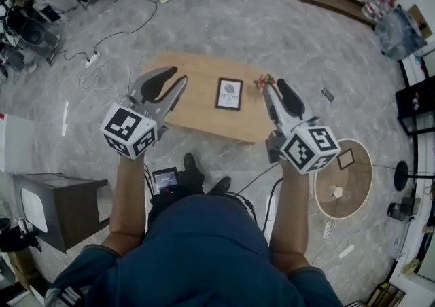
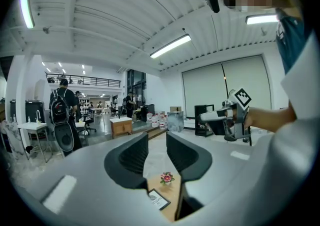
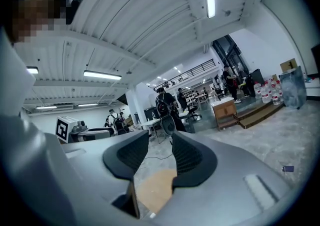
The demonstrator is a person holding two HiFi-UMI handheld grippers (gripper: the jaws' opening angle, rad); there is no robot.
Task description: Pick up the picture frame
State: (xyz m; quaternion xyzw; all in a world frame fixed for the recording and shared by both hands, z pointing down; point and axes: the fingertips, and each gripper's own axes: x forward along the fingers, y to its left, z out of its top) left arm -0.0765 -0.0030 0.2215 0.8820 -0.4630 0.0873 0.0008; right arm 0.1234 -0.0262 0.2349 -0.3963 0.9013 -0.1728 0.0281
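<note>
The picture frame (image 1: 229,94), black-edged with a white print, lies flat on the low wooden table (image 1: 197,105), near its middle. In the left gripper view the picture frame (image 2: 158,199) shows below the jaws. My left gripper (image 1: 178,76) hovers over the table's left part, left of the frame, open and empty (image 2: 156,142). My right gripper (image 1: 273,84) hangs over the table's right end, also open with nothing between its jaws (image 3: 160,145). Both are held above the table and touch nothing.
A small pot of pink flowers (image 1: 264,81) stands at the table's right end, close to my right gripper. A round wicker stand (image 1: 360,193) is on the floor to the right, a dark box (image 1: 54,207) to the left. Cables and a power strip (image 1: 92,60) lie beyond the table.
</note>
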